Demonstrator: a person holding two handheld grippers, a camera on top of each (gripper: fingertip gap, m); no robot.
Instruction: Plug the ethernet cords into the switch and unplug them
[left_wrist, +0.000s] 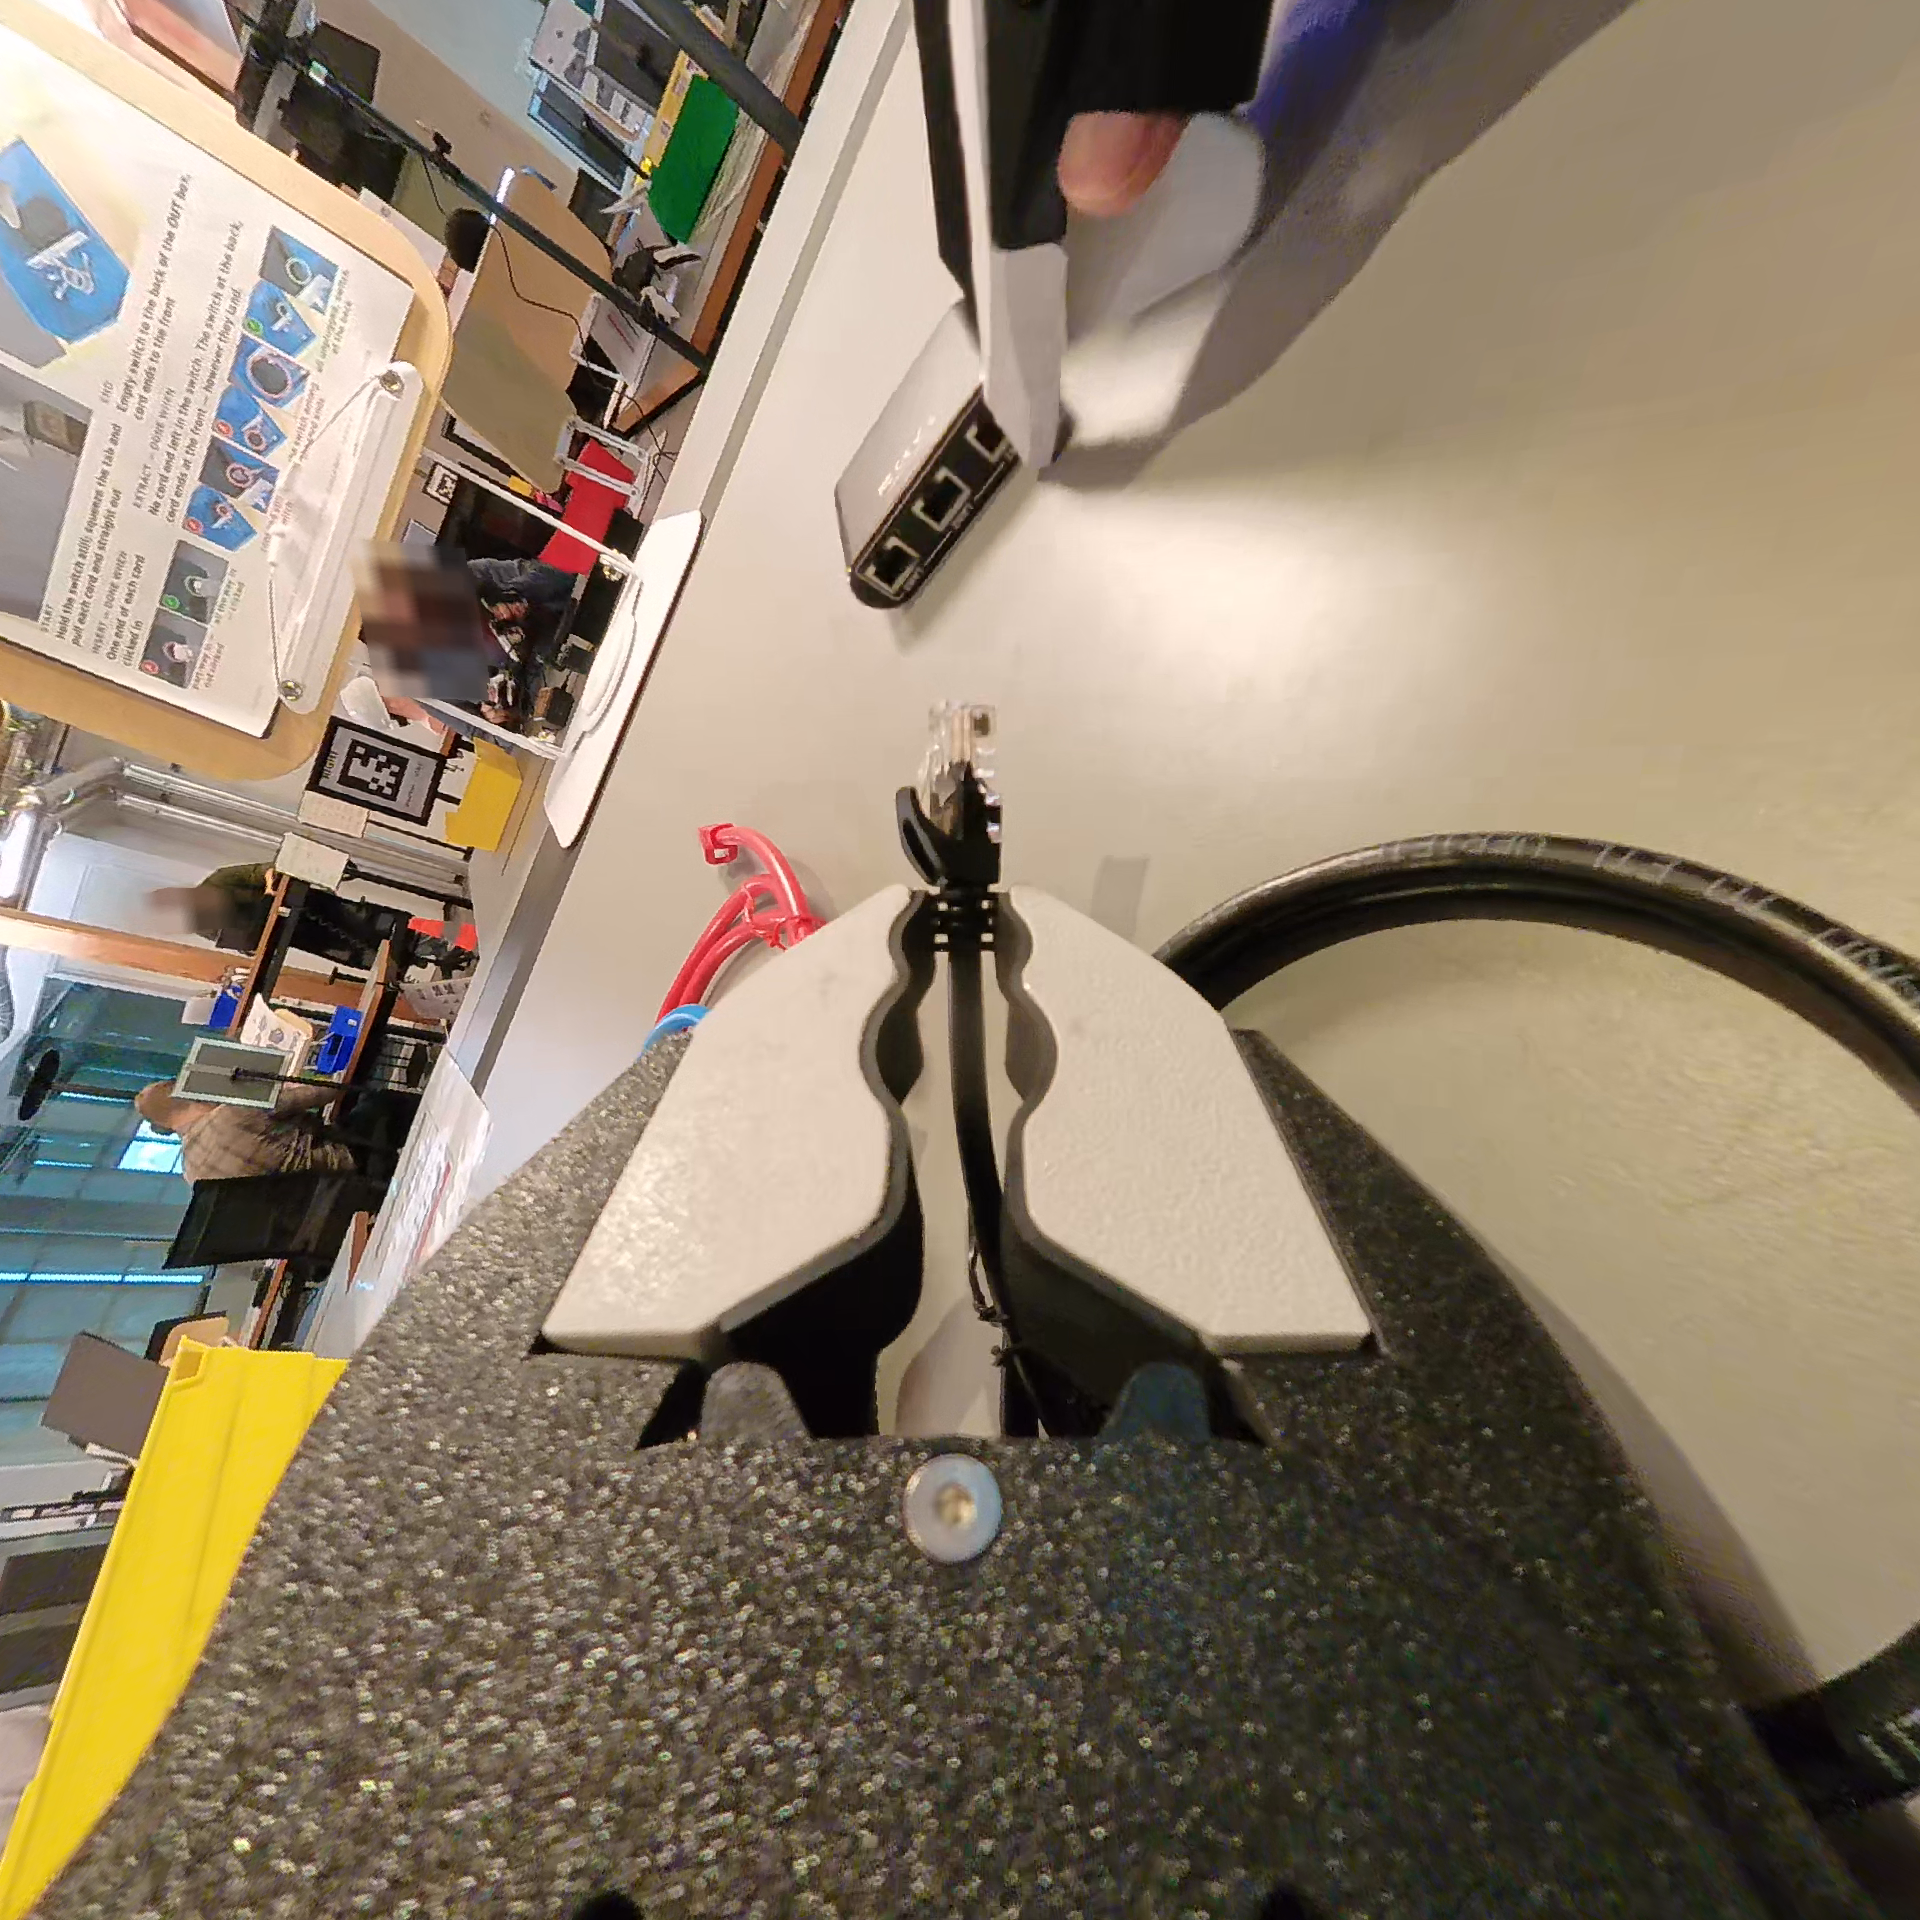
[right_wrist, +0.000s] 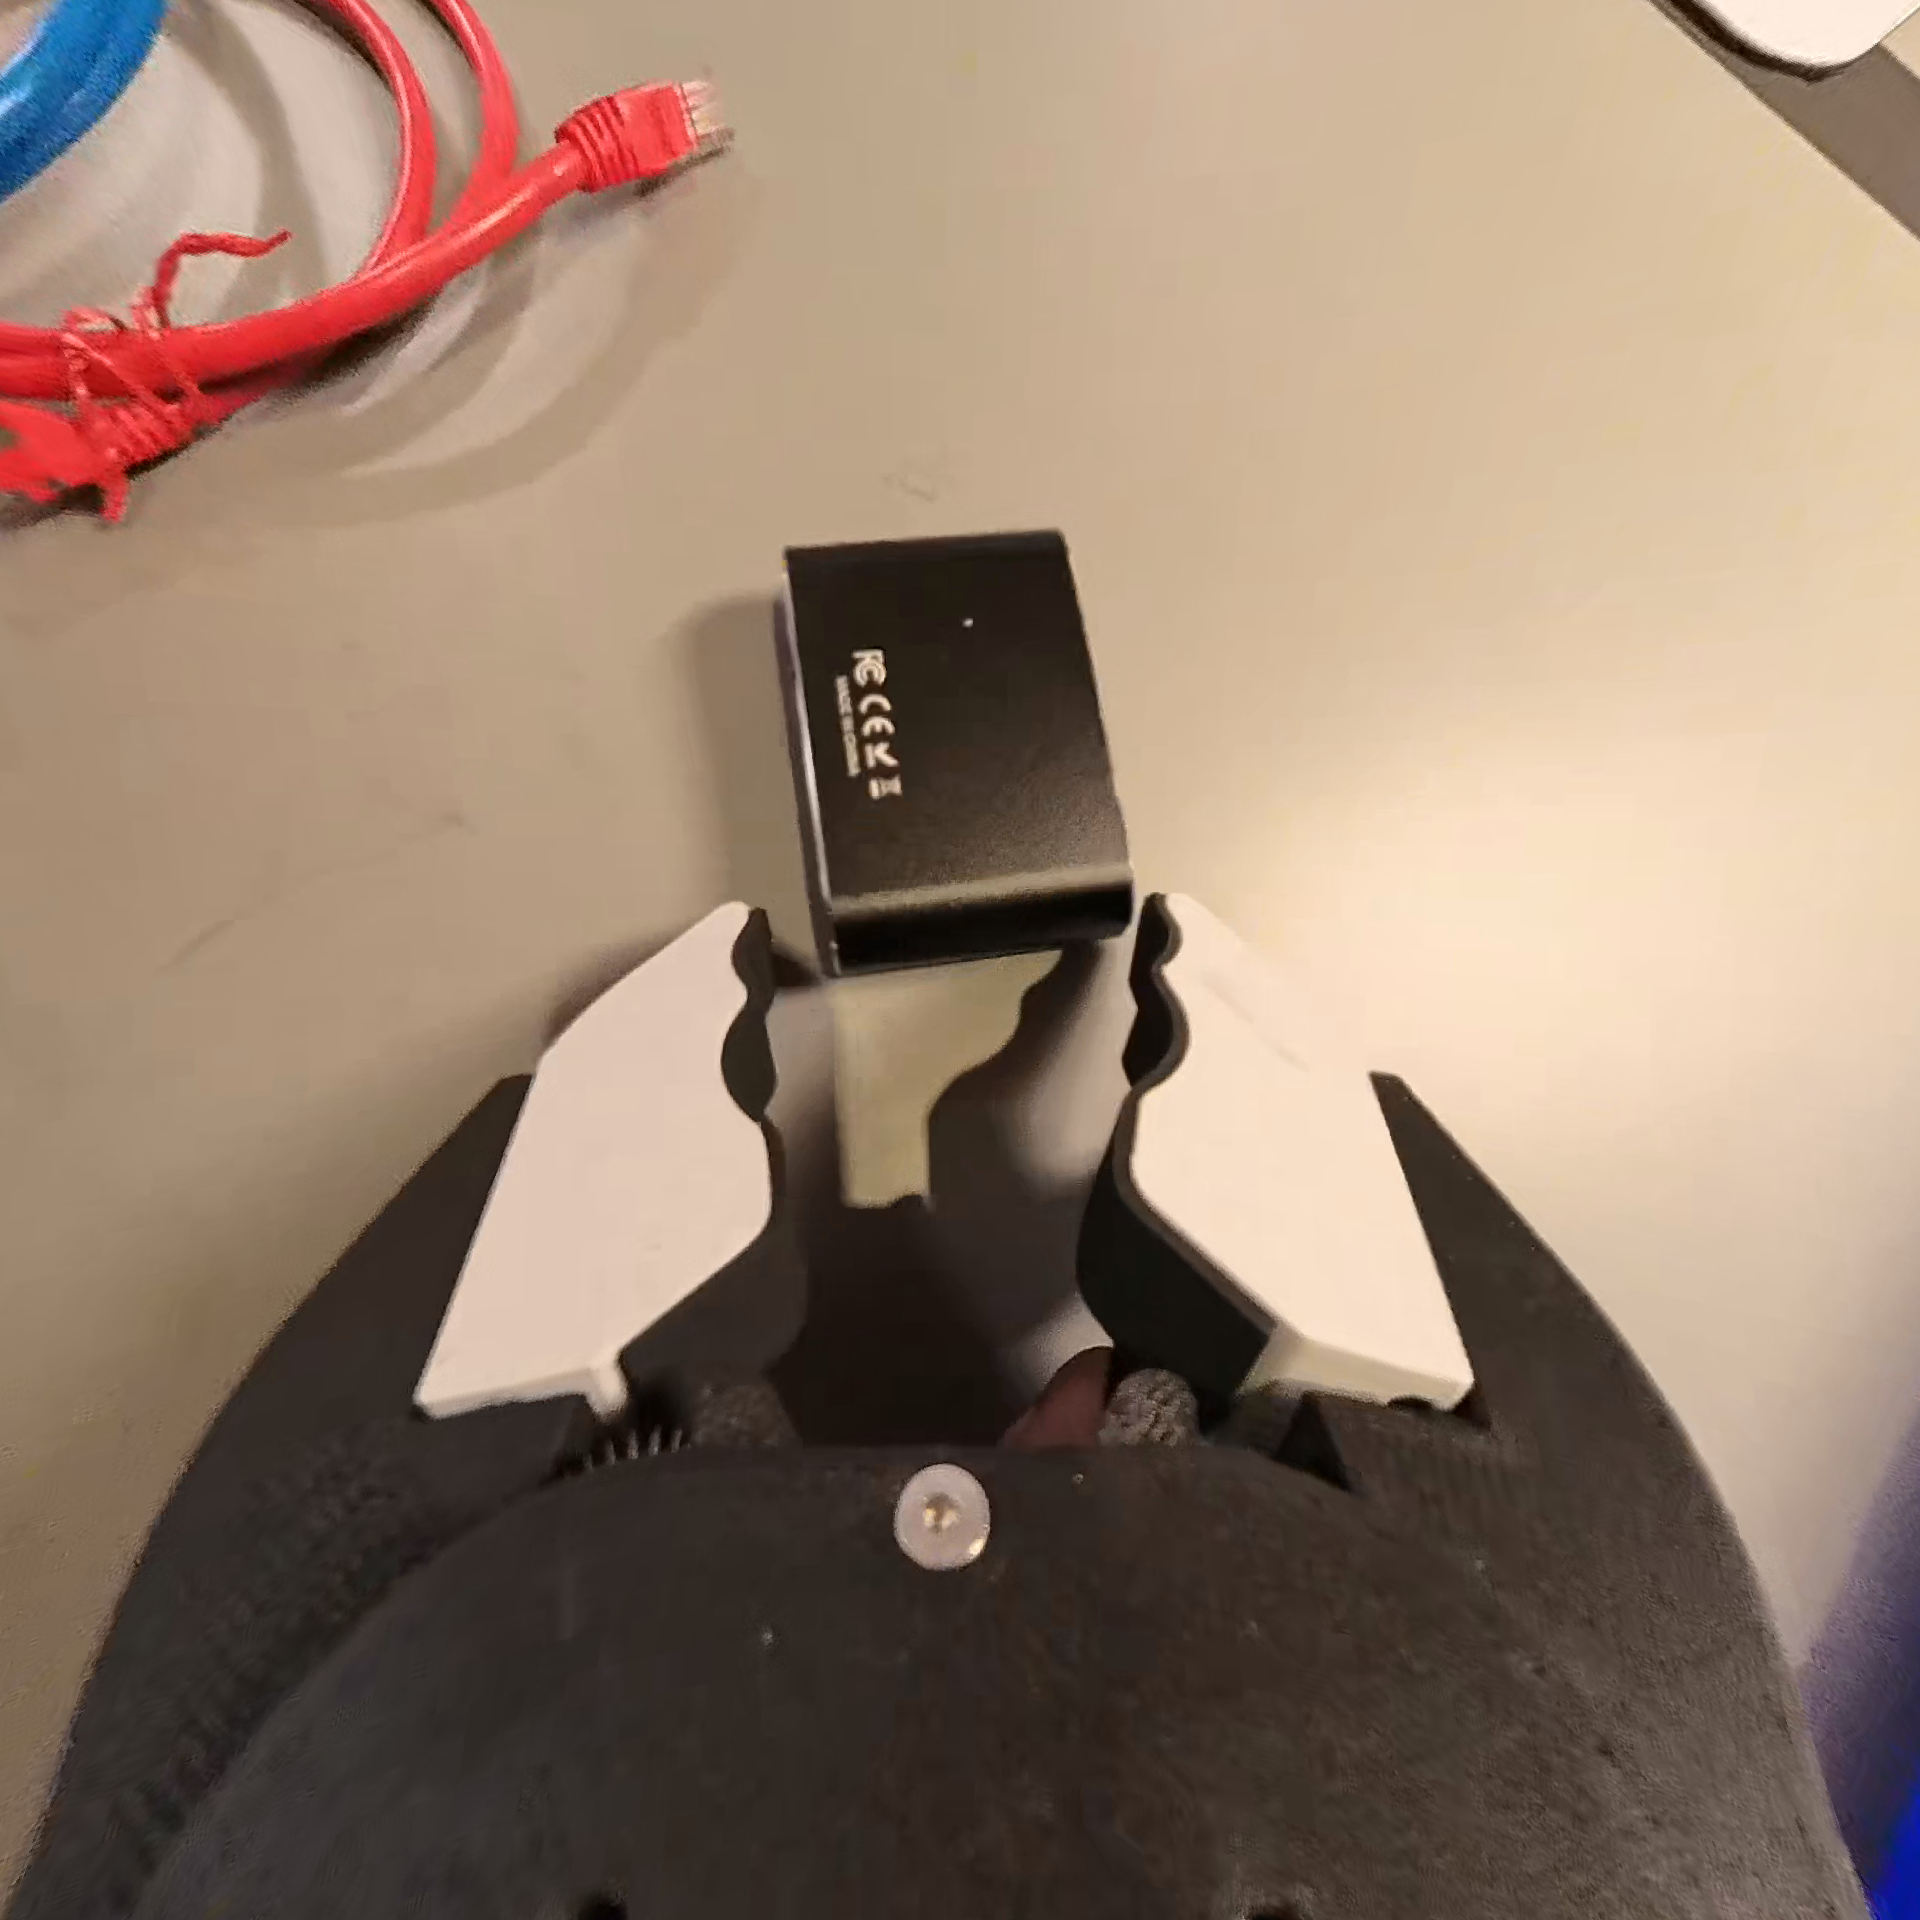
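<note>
One switch (right_wrist: 951, 748) — three cords: black (left_wrist: 1558, 883), red (right_wrist: 416, 281), blue (right_wrist: 62, 94).

You are working in a busy lab: an instruction board (left_wrist: 197, 416), fiducial marker (left_wrist: 376, 774), yellow bins (left_wrist: 156, 1558) and cluttered workbenches (left_wrist: 582, 343) are surrounding you.

Left gripper (left_wrist: 954, 914): grainy black speckled body, pale grey fingers (left_wrist: 774, 1122) with wavy black inner edges, one silver screw (left_wrist: 951, 1509). Right gripper (right_wrist: 951, 925): matching build, blue sleeve (right_wrist: 1865, 1662) beside it.

Bare table (left_wrist: 1195, 665) lies between the black plug (left_wrist: 958, 774) and the switch (left_wrist: 914, 488), whose ports face it unblocked.
</note>
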